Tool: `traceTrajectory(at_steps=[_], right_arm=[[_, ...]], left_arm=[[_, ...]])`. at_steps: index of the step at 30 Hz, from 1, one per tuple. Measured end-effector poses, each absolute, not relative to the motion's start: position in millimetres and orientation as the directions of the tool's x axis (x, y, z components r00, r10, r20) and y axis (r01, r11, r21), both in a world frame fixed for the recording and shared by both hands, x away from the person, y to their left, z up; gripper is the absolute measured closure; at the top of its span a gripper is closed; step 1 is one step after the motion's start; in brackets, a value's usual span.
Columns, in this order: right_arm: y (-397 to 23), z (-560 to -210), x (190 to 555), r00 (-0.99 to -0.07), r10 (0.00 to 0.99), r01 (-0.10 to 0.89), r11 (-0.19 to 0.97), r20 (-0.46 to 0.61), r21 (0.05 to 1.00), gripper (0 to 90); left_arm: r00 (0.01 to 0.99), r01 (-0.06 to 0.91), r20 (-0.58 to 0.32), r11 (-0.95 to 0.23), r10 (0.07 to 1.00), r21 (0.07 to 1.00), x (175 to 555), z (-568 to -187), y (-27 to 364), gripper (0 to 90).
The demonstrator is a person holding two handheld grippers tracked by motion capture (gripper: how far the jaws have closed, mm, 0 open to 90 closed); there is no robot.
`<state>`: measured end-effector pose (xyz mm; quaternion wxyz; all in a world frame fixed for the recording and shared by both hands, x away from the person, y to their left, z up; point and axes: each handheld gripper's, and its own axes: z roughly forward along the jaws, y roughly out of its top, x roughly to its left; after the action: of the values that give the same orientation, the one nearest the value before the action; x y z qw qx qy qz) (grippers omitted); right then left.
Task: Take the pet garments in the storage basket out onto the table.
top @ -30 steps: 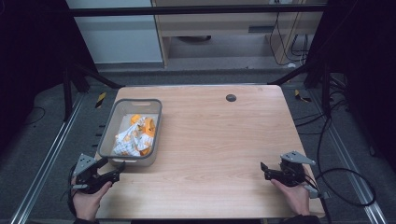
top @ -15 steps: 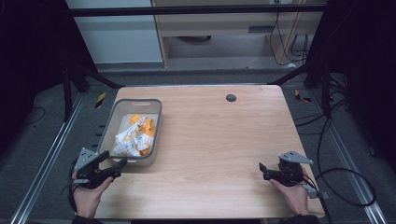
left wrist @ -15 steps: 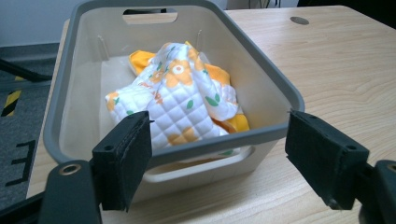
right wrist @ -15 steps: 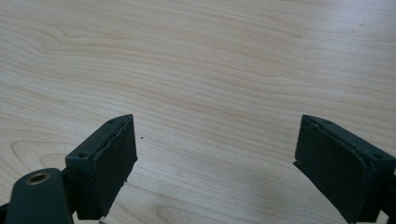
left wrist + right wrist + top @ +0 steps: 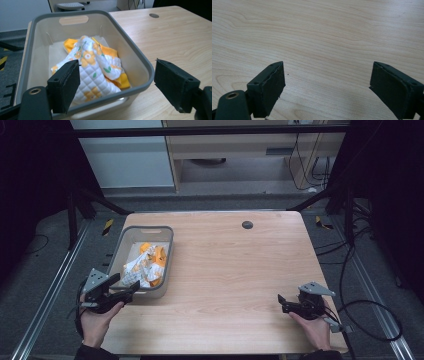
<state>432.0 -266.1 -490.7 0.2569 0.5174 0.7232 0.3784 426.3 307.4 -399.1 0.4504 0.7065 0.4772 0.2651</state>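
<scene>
quilted cloth (image 5: 93, 72) lies in the grey bin (image 5: 140, 62); left gripper (image 5: 117, 87) and right gripper (image 5: 327, 90) both spread wide.

A: What colours has the cloth (image 5: 93, 67)?
B: White quilting with orange flowers and green leaves, plus orange parts.
A: And the bin (image 5: 140, 63)?
B: Grey rim, pale beige walls. The surface (image 5: 240, 270) is light woodgrain.

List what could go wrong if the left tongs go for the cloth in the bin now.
1. The open left tongs straddle the near rim of the grey bin, so closing here would likely pinch the rim, not the quilted floral cloth.
2. The cloth lies crumpled below the rim; a shallow grab may catch one fold and drag the bin.
3. The right tongs hover far off and cannot steady it.
</scene>
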Motion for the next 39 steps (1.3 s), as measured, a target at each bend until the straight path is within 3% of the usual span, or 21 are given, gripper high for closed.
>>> traceTrajectory(at_steps=[14,39], right_arm=[[-266,-490,432,-0.331,0.943,0.549,0.177,0.018,0.817,12.5],[-266,-490,432,-0.339,0.940,0.550,0.182,0.019,0.815,12.5]], left_arm=[[0.402,0.418,-0.041,-0.143,0.915,0.897,441,-379,304,19.6],[0.423,0.500,0.023,-0.254,0.906,0.828,481,-369,289,17.9]])
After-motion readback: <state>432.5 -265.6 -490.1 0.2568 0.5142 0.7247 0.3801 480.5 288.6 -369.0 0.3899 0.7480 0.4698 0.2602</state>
